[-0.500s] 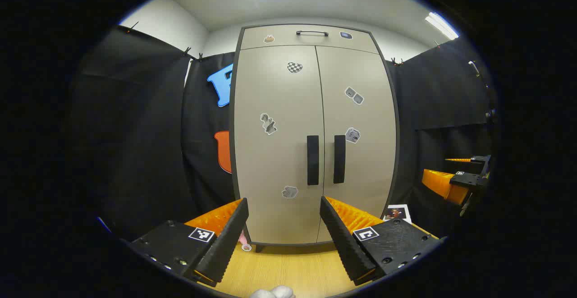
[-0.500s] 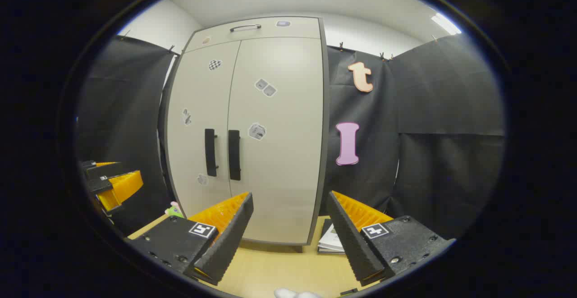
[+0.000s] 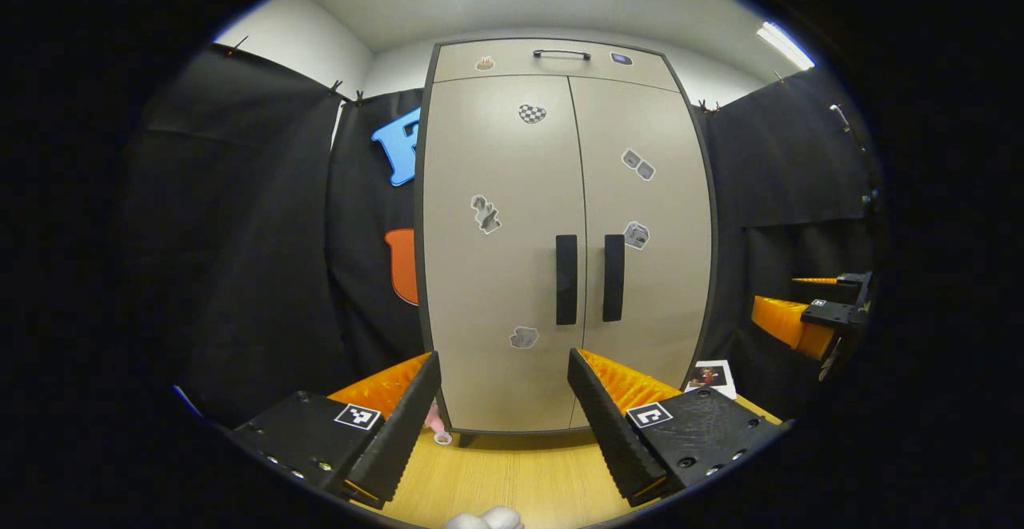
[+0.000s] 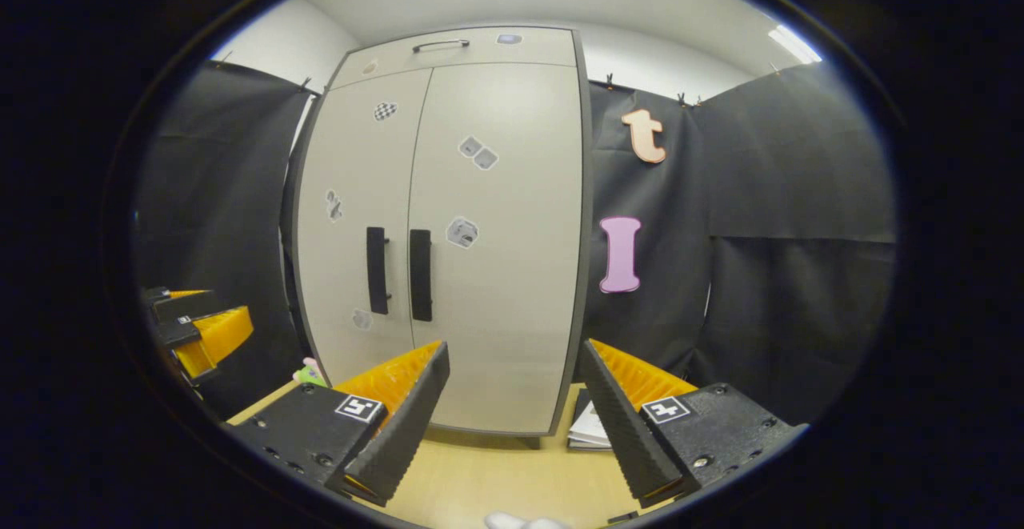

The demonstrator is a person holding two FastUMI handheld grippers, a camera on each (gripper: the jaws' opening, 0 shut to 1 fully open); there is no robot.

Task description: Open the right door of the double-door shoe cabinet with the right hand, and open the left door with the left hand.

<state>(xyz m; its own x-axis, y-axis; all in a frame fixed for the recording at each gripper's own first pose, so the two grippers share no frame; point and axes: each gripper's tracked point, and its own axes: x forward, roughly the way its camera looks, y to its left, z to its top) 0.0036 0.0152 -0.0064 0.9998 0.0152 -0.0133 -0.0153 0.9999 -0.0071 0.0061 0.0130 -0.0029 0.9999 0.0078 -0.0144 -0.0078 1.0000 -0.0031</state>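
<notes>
Shoe cabinet doors closed, booklet beside its foot; both grippers' fingers spread, empty

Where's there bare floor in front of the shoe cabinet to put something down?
The wood floor is bare straight ahead of the shoe cabinet, between the fingers of the left hand-held gripper. Crowded spots: a small pink item by the cabinet's left foot, and a photo card and stacked papers on its right side.

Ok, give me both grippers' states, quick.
Left gripper: open, holding nothing, short of the cabinet.
Right gripper: open, holding nothing.
</notes>
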